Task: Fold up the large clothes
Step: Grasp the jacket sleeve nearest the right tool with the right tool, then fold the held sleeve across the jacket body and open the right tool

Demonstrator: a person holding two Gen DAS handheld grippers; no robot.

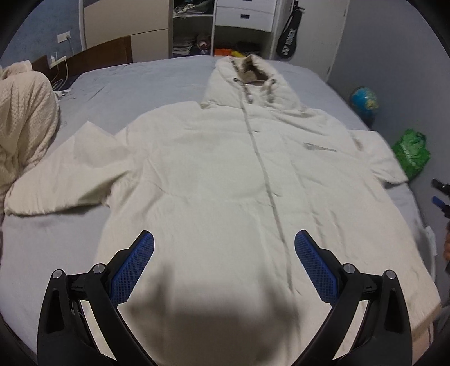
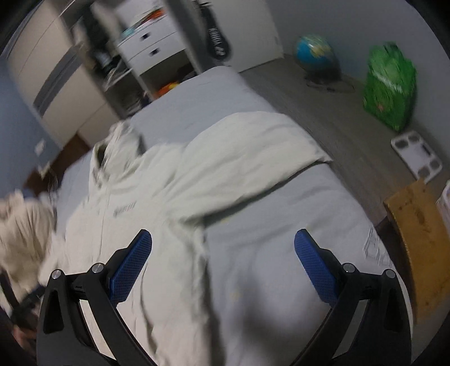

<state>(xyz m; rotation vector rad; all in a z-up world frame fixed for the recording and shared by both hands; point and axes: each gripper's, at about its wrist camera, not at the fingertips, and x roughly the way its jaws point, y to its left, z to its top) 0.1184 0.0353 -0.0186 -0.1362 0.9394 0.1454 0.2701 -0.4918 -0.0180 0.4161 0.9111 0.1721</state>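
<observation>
A cream hooded coat [image 1: 225,174] lies face up on a bed [image 1: 118,84] with a grey sheet, its long axis running from the hem nearest the left gripper [image 1: 224,247] up to the hood [image 1: 247,81] at the far edge. The front closure runs straight up the middle; both sleeves are spread outward, one [image 1: 64,180] toward a crumpled cream blanket [image 1: 25,118] at the bed's left side, the other [image 2: 253,146] reaching the bed's right edge. The blanket touches or nearly touches the left sleeve's end. Beyond the hood stand open shelves [image 1: 191,28] and white drawers [image 1: 244,14], with a dark racket bag [image 1: 289,36] hanging on the wall. On the floor to the right are a globe [image 2: 316,53], a green bag [image 2: 391,84], a white scale [image 2: 419,157] and a wooden board [image 2: 419,242]. The left gripper hovers over the coat's lower front, jaws wide apart and holding nothing, its shadow falling on the fabric below. The right gripper [image 2: 223,247] hangs over the coat's right side and bare sheet under the sleeve, jaws likewise spread and empty; its view is blurred. Nothing lies on top of the coat
</observation>
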